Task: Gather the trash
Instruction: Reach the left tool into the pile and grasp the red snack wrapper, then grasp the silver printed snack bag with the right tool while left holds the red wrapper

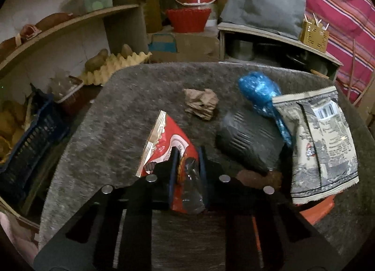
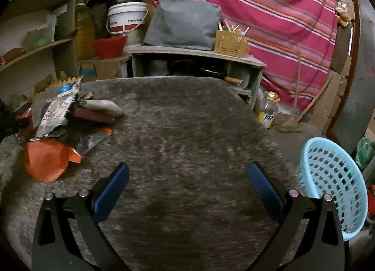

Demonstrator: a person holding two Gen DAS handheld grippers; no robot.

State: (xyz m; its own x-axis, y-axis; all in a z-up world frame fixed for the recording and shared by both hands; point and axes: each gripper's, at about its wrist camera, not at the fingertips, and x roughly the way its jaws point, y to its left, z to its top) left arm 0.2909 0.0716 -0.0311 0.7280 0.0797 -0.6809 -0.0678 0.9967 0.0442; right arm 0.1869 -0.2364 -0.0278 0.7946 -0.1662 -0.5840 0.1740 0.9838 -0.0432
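Red foil shows between the narrowed jaws of the left gripper (image 1: 187, 153), which are pinched on the near end of a snack wrapper (image 1: 167, 144), probably so it can be lifted off the grey felt table (image 1: 112, 116). Other trash lies just beyond: a crumpled brown paper (image 1: 201, 104), a blue plastic bag (image 1: 260, 92), a dark pouch (image 1: 248, 139) and a printed grey packet (image 1: 325, 144), bunched together. That gripper tilts down toward the table. The right gripper (image 2: 187, 179) hangs over bare felt with its jaws spread wide and empty, angled down too, with a light blue basket (image 2: 332, 184) just beside it at the table's edge, likely where the trash goes.
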